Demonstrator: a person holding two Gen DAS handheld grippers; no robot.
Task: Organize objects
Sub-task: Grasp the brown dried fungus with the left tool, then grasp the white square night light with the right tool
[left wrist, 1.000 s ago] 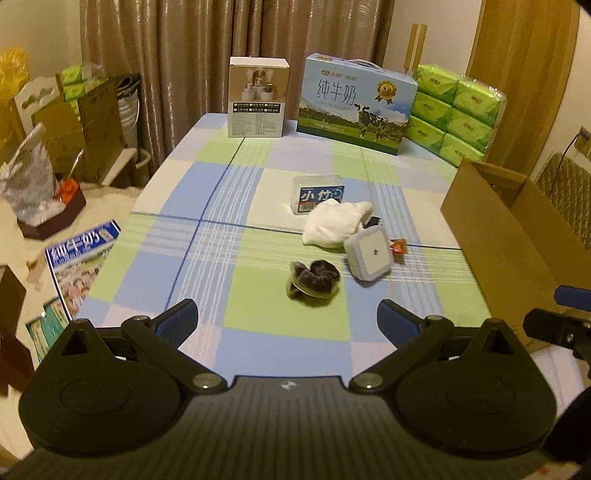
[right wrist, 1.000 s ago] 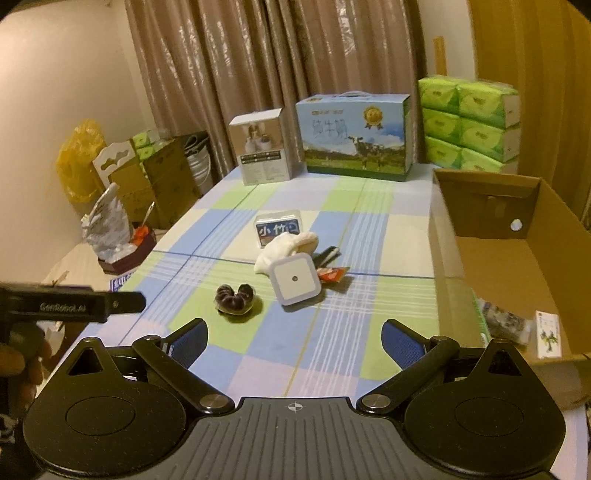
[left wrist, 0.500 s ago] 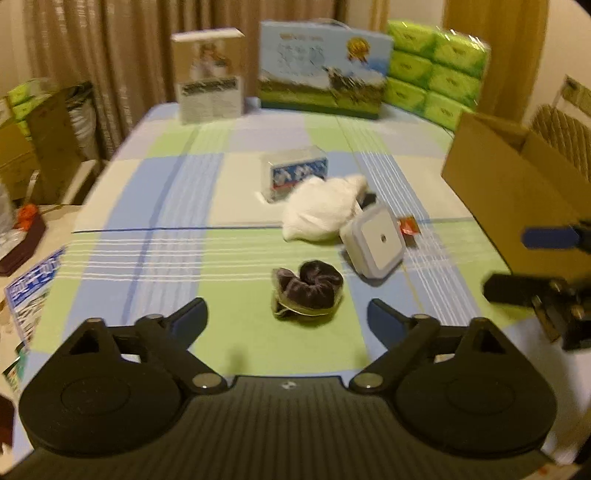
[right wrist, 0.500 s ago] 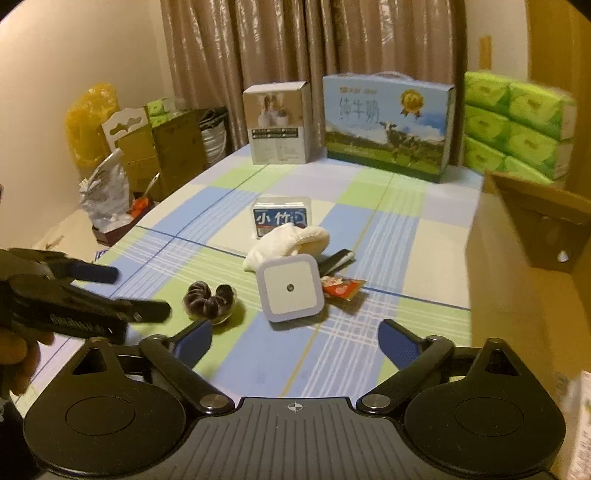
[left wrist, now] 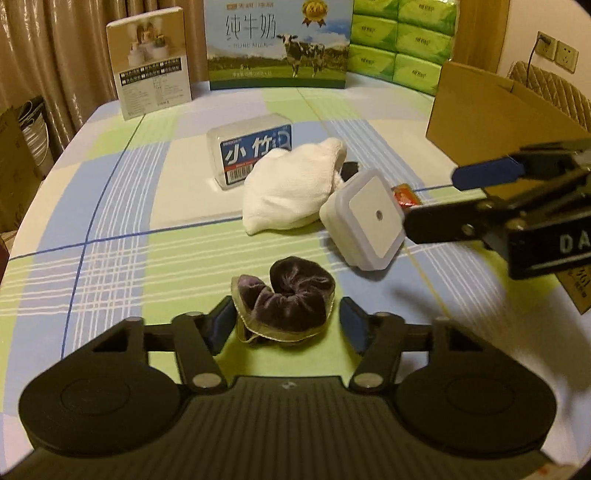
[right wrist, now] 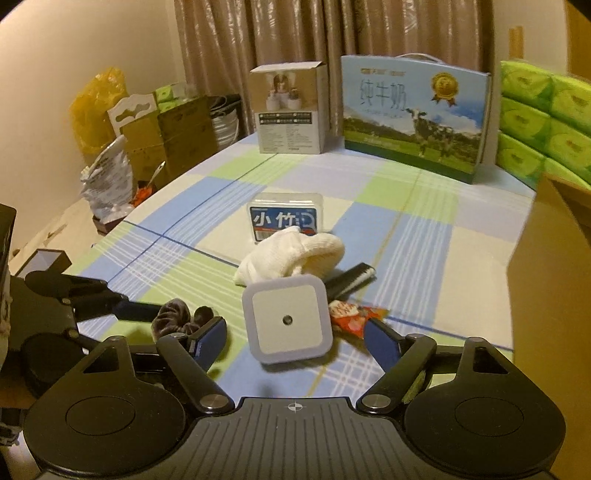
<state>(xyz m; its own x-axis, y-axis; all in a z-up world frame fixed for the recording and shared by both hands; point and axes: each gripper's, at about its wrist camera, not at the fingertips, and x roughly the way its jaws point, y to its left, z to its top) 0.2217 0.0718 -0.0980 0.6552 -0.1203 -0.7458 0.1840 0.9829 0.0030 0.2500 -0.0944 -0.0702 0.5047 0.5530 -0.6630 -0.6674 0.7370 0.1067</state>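
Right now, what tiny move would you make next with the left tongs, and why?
Probably close the left tongs on the dark scrunchie: it lies between their open fingers on the tablecloth, touching nothing else.

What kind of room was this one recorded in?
Most likely a lived-in home room doubling as storage: a table under a checked cloth, drawn curtains, stacked green tissue packs, a milk gift carton, and bags and boxes piled along the wall.
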